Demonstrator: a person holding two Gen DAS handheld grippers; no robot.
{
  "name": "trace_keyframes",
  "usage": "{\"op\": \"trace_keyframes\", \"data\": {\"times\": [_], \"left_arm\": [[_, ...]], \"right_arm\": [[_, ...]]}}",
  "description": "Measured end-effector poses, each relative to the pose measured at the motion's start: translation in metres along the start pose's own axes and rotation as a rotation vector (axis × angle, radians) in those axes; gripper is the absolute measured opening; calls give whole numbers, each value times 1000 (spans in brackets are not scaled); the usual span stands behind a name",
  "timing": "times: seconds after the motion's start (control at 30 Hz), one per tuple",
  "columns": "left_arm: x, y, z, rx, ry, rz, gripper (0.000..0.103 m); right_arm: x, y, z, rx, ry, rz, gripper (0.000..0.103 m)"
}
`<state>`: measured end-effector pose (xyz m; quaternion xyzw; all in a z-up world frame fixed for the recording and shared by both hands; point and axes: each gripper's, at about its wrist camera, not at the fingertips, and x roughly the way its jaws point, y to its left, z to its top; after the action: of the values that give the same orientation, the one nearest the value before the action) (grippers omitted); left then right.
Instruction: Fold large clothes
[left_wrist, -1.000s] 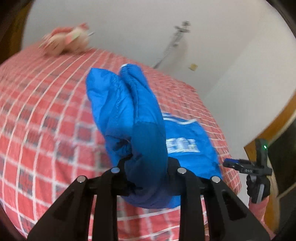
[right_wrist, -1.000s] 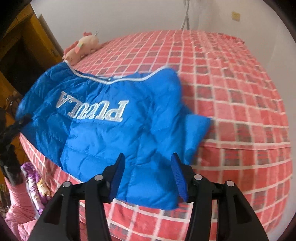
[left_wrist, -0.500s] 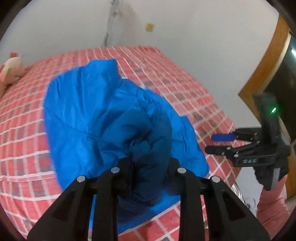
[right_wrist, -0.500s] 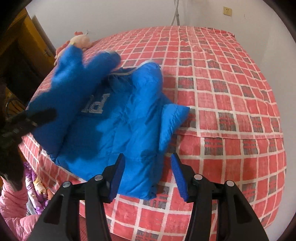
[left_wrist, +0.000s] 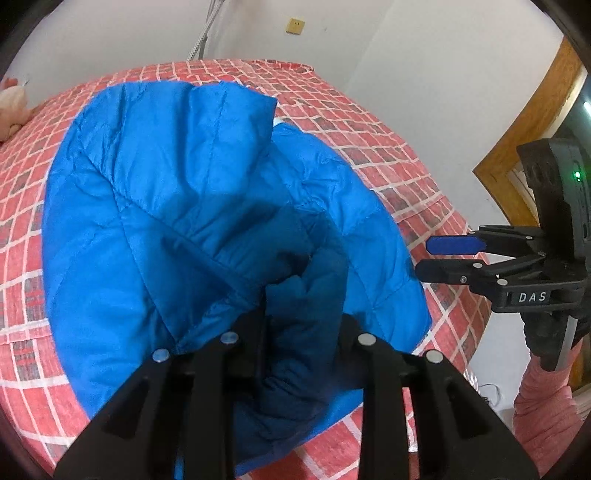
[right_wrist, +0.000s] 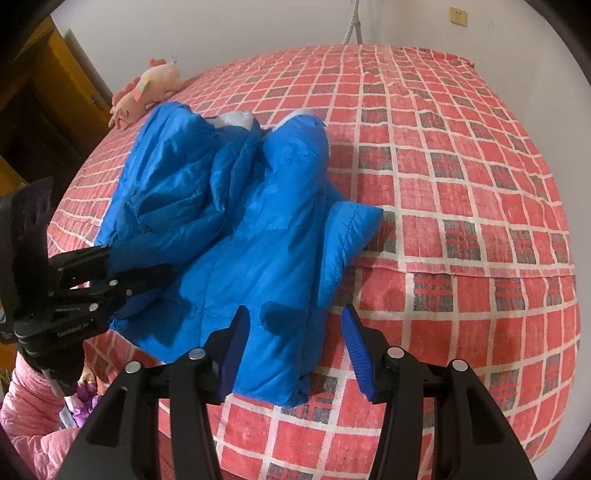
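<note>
- On the checked bed (right_wrist: 461, 184), near its front edge, lies the blue jacket (right_wrist: 258, 229), one side folded across its middle.
- Left gripper (left_wrist: 301, 325): jaws just easing apart, bunched cuff between them; folding-over step, judged nearly done.
- Right gripper (right_wrist: 291, 343): jaws apart, empty; next, probably grasp the opposite side.

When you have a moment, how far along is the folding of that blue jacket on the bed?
Partly done. The blue jacket lies on the bed with one side folded over its middle. In hand: the left gripper holds a bunched part of it, its jaws just opening. The right gripper is open and empty at the near hem. Left: release, fold the sleeve that sticks out, then flatten.
</note>
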<state>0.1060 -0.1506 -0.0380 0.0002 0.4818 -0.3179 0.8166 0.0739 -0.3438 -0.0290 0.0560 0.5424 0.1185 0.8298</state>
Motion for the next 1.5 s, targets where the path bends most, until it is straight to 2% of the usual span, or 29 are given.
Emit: {"op": "trace_keyframes", "data": {"times": [0.1,0.23,0.37,0.43,0.5,0.57,0.67,0.8,0.97,1.07,1.27,1.4,1.43,1.47,1.5], "left_arm": [[-13,-4,0,-9,2,-15,34],[-47,-6,3,-56,-7,-105,60],[-97,-3,4,-63,-111,-130,63],[-113,7,6,-78,-155,-74,64],[-120,27,10,-119,-175,47,64],[-117,44,13,-148,-166,144,64],[-107,70,16,-195,-154,235,64],[-92,94,19,-239,-131,271,64],[-78,105,24,-243,-122,289,65],[-77,110,23,-229,-134,300,66],[-78,113,20,-195,-173,358,70],[-74,113,20,-186,-171,364,70],[-73,113,19,-185,-170,363,70],[-73,113,19,-184,-170,363,70],[-72,113,18,-182,-170,362,70]], "right_arm": [[-4,2,2,-8,-9,-1,52],[-10,6,10,-20,-25,-11,55],[-16,16,23,-38,-37,6,59],[-17,22,30,-43,-39,11,63],[-15,32,41,-54,-32,26,67],[-11,41,51,-59,-19,59,71],[1,54,68,-53,21,105,78],[23,68,91,-43,78,131,79],[45,75,103,-25,129,140,82],[56,75,109,-13,151,133,84],[79,74,115,8,206,172,88],[87,80,119,-14,198,152,88],[87,82,119,-24,184,145,83],[88,86,119,-46,171,144,72],[88,89,118,-62,162,139,67]]}}
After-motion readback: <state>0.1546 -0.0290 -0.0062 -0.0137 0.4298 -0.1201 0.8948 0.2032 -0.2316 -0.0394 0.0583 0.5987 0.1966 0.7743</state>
